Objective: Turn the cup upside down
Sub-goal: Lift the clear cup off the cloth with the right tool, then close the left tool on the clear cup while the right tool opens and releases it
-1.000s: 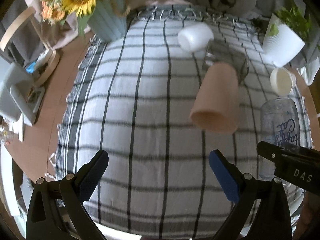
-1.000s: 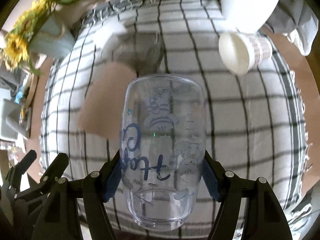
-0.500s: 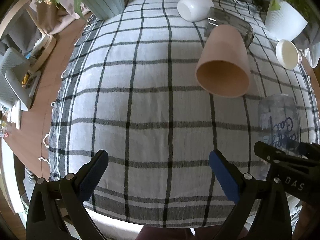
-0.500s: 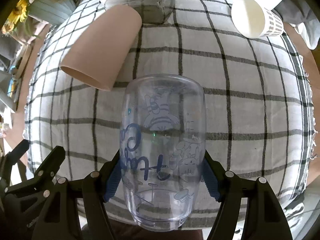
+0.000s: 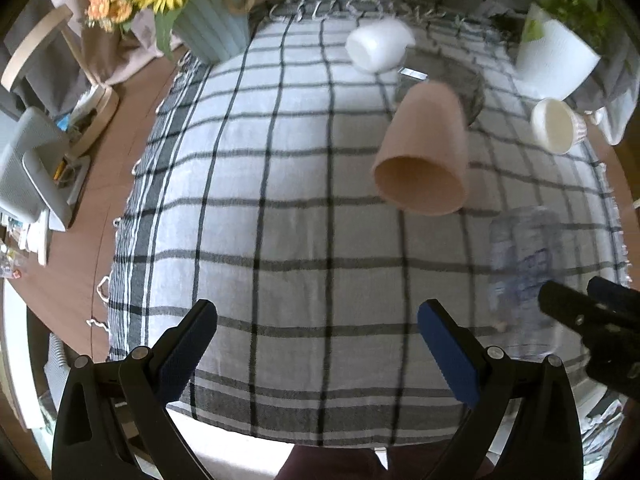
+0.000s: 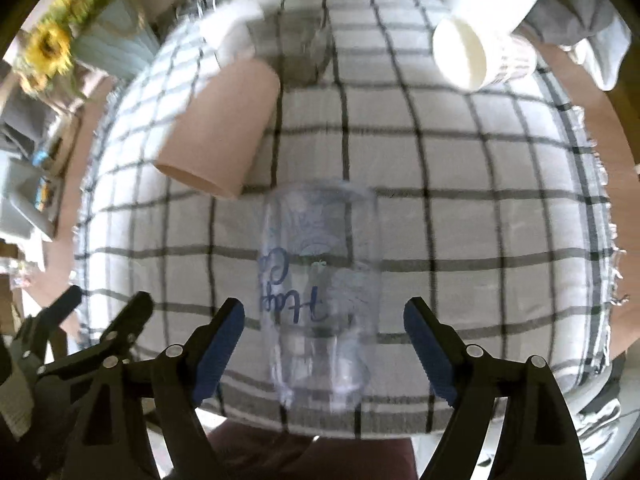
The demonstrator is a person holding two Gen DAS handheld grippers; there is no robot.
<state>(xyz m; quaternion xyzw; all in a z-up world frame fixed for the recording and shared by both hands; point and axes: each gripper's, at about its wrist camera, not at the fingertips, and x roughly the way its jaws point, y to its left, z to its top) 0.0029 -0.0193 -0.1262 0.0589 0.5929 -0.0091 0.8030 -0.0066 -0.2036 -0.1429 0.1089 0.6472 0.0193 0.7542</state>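
Observation:
A clear plastic cup point(image 6: 320, 292) with blue lettering sits on the checked tablecloth point(image 6: 460, 220), blurred, between the fingers of my right gripper point(image 6: 324, 332). The jaws stand wide open and do not touch it. In the left wrist view the same cup point(image 5: 524, 264) shows at the right, beside the right gripper's black body. My left gripper point(image 5: 318, 344) is open and empty above the cloth near the table's front edge.
A pink cup point(image 5: 424, 152) lies on its side mid-table, with a white cup point(image 5: 378, 48) and a grey glass point(image 5: 452, 76) behind it. A paper cup point(image 6: 476, 56) lies at the right. A sunflower vase point(image 5: 212, 20) and white planter point(image 5: 556, 56) stand at the back.
My right gripper has opened and let go of the clear cup, which now rests on the cloth. Both cameras have shifted; the left gripper stays open.

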